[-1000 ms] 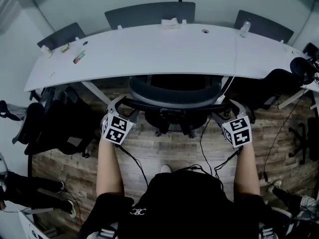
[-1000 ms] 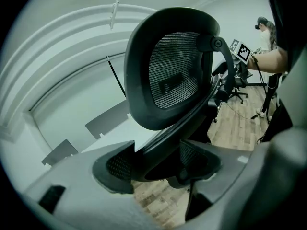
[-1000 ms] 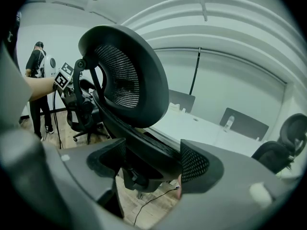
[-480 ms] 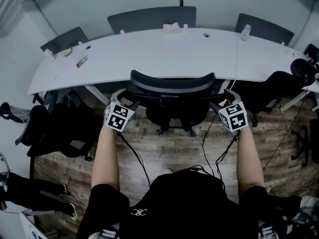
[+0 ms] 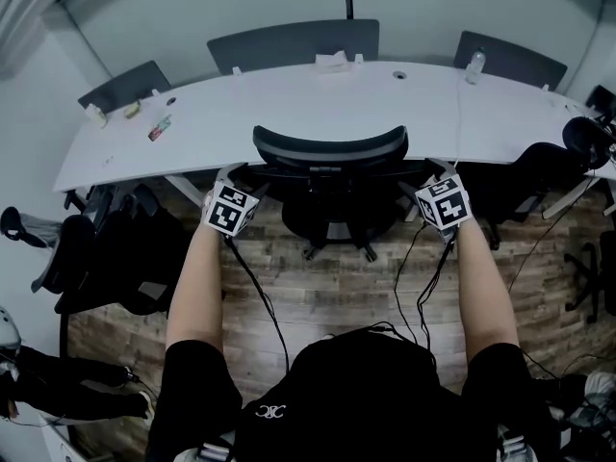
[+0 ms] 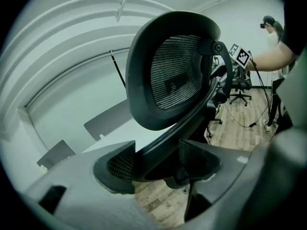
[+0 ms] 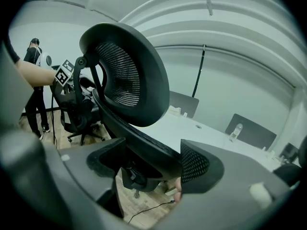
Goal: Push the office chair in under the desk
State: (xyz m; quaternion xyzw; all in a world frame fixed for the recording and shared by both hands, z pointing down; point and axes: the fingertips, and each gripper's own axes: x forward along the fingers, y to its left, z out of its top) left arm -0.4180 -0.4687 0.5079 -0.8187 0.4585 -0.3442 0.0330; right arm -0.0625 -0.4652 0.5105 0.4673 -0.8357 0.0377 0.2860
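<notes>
A black mesh-backed office chair [image 5: 330, 152] stands with its back at the near edge of the long white desk [image 5: 289, 114], its seat under the desktop. My left gripper [image 5: 241, 173] holds the left side of the chair's back frame; its jaws are closing, and the frame bar [image 6: 168, 143] fills the gap between the pads. My right gripper [image 5: 424, 173] grips the frame's right side in the same way, the bar [image 7: 144, 152] lying between its pads. The mesh back [image 6: 177, 75] towers over the left gripper [image 6: 158, 163], and the same back [image 7: 122, 75] rises over the right gripper [image 7: 153, 163].
Other black chairs stand at the left [image 5: 115, 248] and the right [image 5: 539, 171], and grey chairs [image 5: 294, 38] line the desk's far side. A bottle [image 5: 473, 63], a tissue box [image 5: 332, 61] and small items [image 5: 154, 125] lie on the desk. Cables [image 5: 260, 296] trail over the wooden floor.
Both grippers and the chair have moved forward towards the desk. The chair's back now stands at the desk edge, with more of the seat under the top.
</notes>
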